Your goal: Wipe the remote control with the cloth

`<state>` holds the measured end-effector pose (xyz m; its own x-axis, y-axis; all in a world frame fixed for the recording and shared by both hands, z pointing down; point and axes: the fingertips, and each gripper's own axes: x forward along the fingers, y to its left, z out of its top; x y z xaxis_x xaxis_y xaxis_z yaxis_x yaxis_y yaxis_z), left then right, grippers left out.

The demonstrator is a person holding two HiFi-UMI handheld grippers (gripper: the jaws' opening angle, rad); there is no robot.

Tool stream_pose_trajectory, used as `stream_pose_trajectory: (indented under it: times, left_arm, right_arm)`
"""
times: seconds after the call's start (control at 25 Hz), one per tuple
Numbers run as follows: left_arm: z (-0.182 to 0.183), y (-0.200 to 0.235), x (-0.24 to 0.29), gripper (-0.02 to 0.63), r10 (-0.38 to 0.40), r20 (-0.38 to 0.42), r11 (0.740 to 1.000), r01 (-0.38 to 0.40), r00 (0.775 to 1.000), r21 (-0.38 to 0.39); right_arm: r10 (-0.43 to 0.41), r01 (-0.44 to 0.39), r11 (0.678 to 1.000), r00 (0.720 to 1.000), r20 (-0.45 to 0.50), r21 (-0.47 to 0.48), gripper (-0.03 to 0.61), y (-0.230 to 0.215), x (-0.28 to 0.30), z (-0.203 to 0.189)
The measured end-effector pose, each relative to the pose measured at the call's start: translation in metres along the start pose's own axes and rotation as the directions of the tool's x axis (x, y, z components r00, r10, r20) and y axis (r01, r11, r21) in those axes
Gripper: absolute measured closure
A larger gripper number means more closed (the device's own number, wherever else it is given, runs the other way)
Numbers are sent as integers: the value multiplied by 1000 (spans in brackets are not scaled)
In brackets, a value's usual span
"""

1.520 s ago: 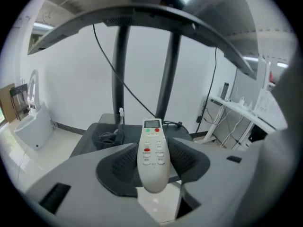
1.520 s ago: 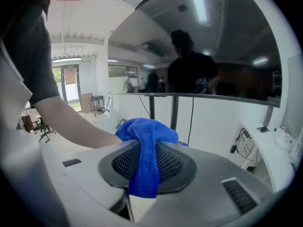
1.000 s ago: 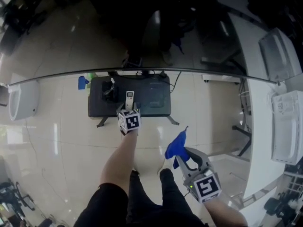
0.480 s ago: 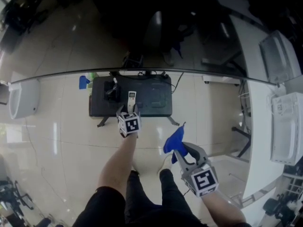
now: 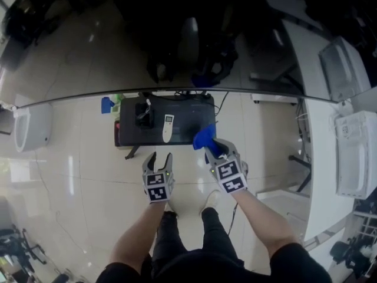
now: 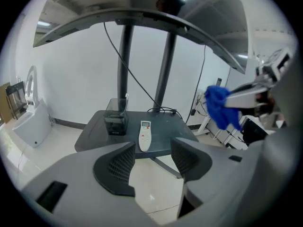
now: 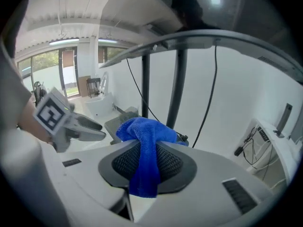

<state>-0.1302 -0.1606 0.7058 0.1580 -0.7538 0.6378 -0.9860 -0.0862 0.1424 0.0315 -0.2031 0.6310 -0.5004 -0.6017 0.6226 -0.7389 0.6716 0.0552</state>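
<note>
A white remote control [image 5: 168, 128] [image 6: 145, 135] lies lengthwise on a small dark table [image 5: 191, 115] [image 6: 94, 134]. My left gripper [image 5: 158, 160] [image 6: 152, 158] stands open and empty, pulled back short of the table's near edge, with the remote straight ahead between its jaws' line of sight. My right gripper [image 5: 210, 145] [image 7: 147, 163] is shut on a blue cloth [image 5: 204, 137] [image 7: 146, 141] [image 6: 221, 107], which bunches out past the fingertips and hangs over the table's right front part, to the right of the remote.
A dark open box [image 5: 141, 114] [image 6: 115, 119] stands on the table left of the remote. Cables [image 6: 163, 110] run off the table's back. A blue item [image 5: 107, 105] lies on the floor at the table's left; a white desk [image 5: 321, 134] stands on the right.
The left gripper has let go of the remote, pulled back from the table and stands open. The right gripper has carried the cloth forward to the table's right front.
</note>
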Motion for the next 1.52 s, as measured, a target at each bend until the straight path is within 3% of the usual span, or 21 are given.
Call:
stream_pose_trajectory:
  times: [0.2,0.44,0.6,0.72,0.88,1.08,1.28,1.52]
  left_arm:
    - [0,-22,-53,373,-74,20,997,73,997,27]
    - [-8,-29,-88,373,-105,18,993,104,994,48]
    - [-11,-24,-94,373,-99,18,994,98,995,56]
    - [-12,-17,-95,373,-90,16,994,89,996,60]
    - [-6,-15,-95,373,-85,33,995,82,996,63]
    - [20,-24,-104,373,-101,90,992,93,991,90]
    - [58,-38,-127,373,-136,162,986,117,977,120]
    - [112,-61,-180,373,-223,268,966,177,937,187]
  right_arm:
    - [-23,14,997,994,-110,-80,483,-12,86,-25]
    - [-52,12,987,968,-244,-163,483,-27,165,-63]
    - [-55,7,988,950,-306,-157,480,-32,184,-81]
    - [-55,7,988,950,-308,-155,476,-32,184,-73]
    - [-44,-2,990,944,-326,-139,433,-30,187,-85]
    - [-26,2,995,970,-241,-100,424,-29,144,-54]
    - [-17,14,999,996,-90,-41,425,-18,55,1]
    - [47,-49,999,993,109,14,425,24,-70,70]
